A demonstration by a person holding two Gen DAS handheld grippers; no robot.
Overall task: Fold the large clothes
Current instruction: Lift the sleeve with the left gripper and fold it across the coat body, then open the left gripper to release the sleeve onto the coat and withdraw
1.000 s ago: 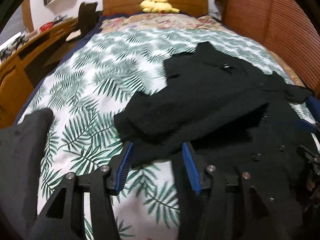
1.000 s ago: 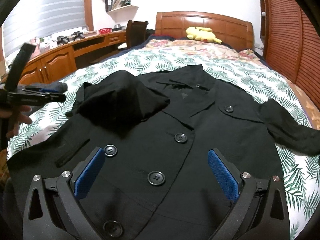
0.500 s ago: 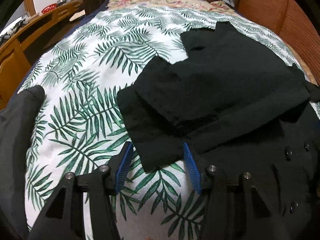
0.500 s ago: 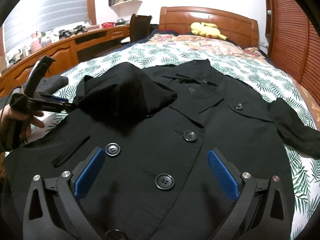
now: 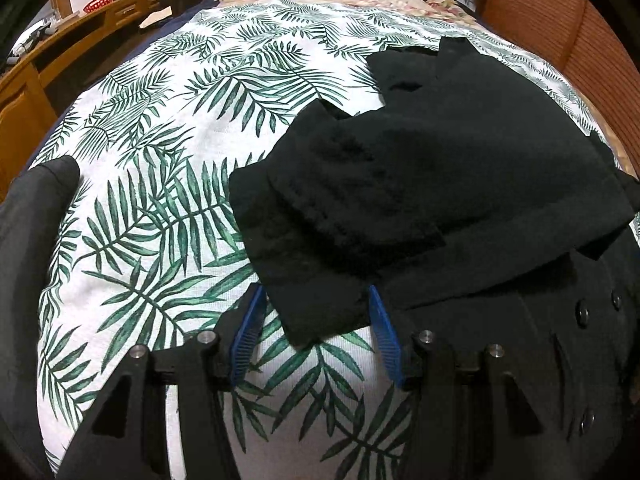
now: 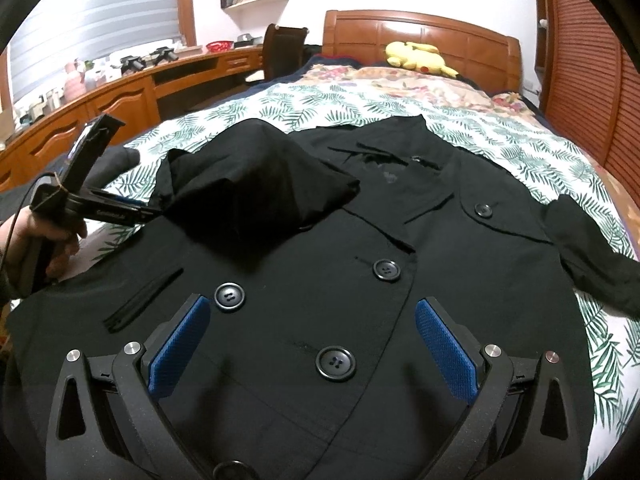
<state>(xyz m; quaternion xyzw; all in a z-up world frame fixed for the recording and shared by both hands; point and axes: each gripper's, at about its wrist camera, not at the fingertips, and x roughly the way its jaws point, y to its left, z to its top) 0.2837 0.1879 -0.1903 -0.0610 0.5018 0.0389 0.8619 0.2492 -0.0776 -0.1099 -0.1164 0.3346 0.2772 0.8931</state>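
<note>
Black coat (image 6: pixel 340 280) spread button-up on the bed (image 5: pixel 180 128), left gripper (image 5: pixel 316 328) half-spread around the folded-in sleeve cuff (image 5: pixel 320 304), ready to pinch; right gripper (image 6: pixel 312 344) hovering wide open above the front.

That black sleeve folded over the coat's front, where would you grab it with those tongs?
Grip the sleeve by its cuff end, the free corner lying flat on the leaf-print bedspread. Come in low from the coat's outer side, where the open left tongs already straddle that thin edge.
</note>
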